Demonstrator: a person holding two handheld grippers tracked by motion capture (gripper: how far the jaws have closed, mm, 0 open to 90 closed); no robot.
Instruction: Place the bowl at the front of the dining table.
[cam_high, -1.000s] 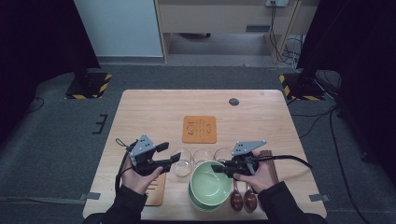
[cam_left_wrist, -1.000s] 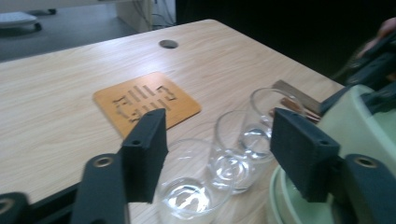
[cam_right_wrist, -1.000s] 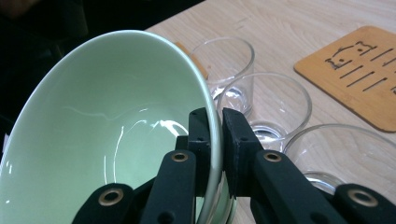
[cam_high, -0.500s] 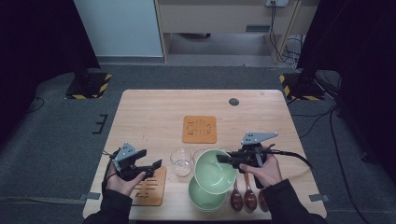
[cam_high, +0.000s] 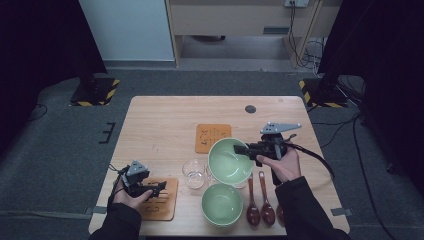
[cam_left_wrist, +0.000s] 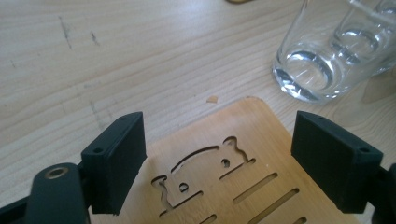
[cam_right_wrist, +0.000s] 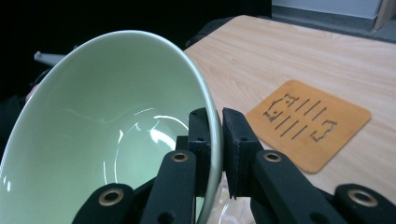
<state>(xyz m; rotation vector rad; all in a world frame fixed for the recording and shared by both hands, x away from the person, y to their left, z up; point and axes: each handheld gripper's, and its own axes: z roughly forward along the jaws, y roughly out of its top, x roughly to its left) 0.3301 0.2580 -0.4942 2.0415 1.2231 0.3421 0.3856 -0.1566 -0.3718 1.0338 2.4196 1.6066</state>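
Right gripper (cam_high: 241, 149) clamps the rim of the raised green bowl (cam_high: 229, 159), lifted off the near bowl (cam_high: 222, 203) since a second ago. Left gripper (cam_high: 159, 187), jaws just opened and empty, has sunk over the near-left coaster (cam_high: 161, 201).

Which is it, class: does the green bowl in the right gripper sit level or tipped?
Tipped. The right gripper pinches the green bowl by its rim, its opening turned sideways in the right gripper view.
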